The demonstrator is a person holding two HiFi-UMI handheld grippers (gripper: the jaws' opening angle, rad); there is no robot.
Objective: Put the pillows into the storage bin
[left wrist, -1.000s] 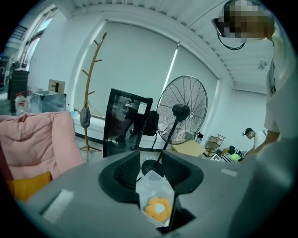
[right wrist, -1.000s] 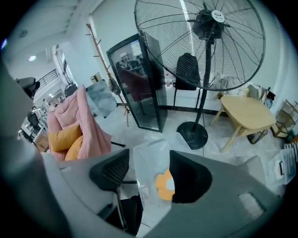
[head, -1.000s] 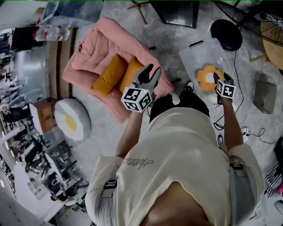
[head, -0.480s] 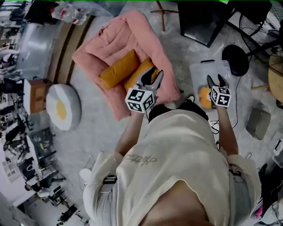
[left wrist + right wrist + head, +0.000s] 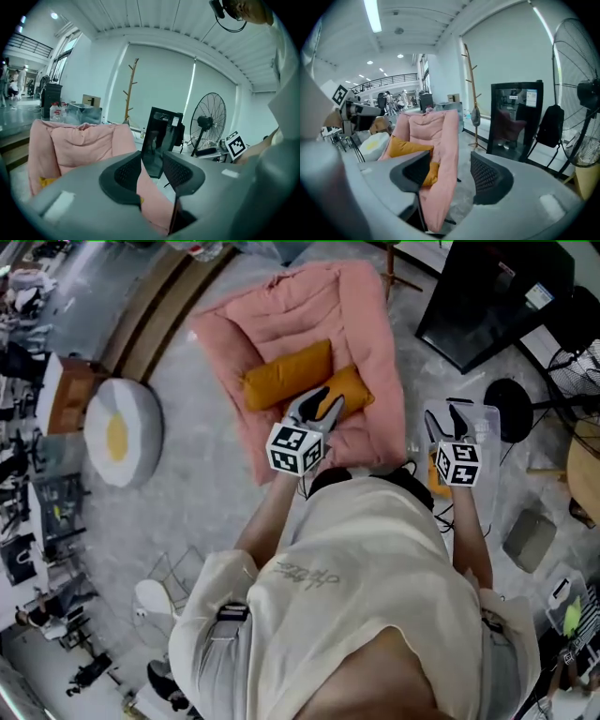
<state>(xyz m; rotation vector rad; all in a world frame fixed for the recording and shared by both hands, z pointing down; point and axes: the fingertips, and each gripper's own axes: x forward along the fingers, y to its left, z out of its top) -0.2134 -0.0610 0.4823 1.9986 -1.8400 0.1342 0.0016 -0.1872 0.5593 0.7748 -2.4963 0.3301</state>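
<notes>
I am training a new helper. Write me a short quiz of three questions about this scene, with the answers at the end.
1. How many orange pillows lie on the pink chair?
2. True or false: the right gripper holds a pillow.
3. Where is the egg-shaped cushion? A) on the floor B) in the storage bin C) on the pink chair

Key: 1. two; 2. false, its jaws stand apart with nothing between them; 3. A.

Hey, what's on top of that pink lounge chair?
Two orange pillows lie on the pink lounge chair, side by side. In the head view the left gripper covers part of the nearer one; anything under the pillows is hidden.
</notes>
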